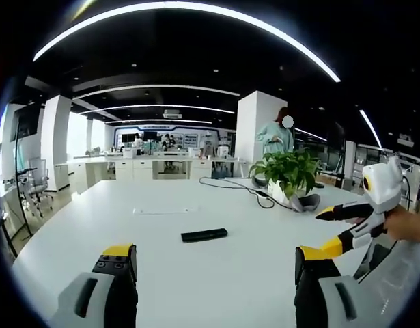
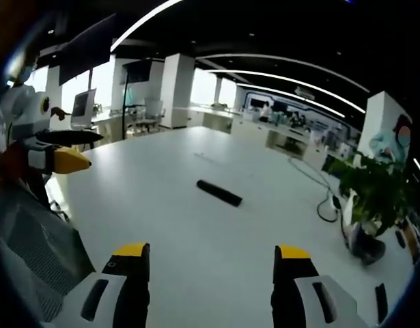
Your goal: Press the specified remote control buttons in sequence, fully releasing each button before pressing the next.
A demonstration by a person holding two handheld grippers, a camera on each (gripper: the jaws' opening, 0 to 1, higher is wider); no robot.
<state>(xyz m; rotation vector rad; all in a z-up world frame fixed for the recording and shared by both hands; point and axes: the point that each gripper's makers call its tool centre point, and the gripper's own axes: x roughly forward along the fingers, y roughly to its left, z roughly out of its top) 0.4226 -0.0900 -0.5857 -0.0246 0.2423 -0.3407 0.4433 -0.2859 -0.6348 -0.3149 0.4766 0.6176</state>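
In the left gripper view, the left gripper (image 1: 215,263) has its two yellow-tipped jaws spread wide apart, with nothing between them and nothing touching either tip; they hang above the near part of the white table (image 1: 162,273). The black remote control (image 1: 204,235) lies flat on the table ahead of the jaws, well apart from them and slightly left of the gap's middle. The right gripper (image 1: 336,232) enters this view from the right, held by a hand (image 1: 409,224), its jaws parted and empty, off to the side of the remote. Farther back on the table stands a potted plant (image 1: 289,174) with a black cable (image 1: 230,184) running beside it, and a person (image 1: 276,137) stands behind. In the right gripper view, the right gripper (image 2: 208,263) likewise has its jaws wide apart and holds nothing, above bare table (image 2: 162,225). The remote control (image 2: 219,193) lies ahead on the table, clear of both tips. The left gripper (image 2: 66,150) shows at the left edge, jaws parted, and the potted plant (image 2: 373,191) stands to the right.
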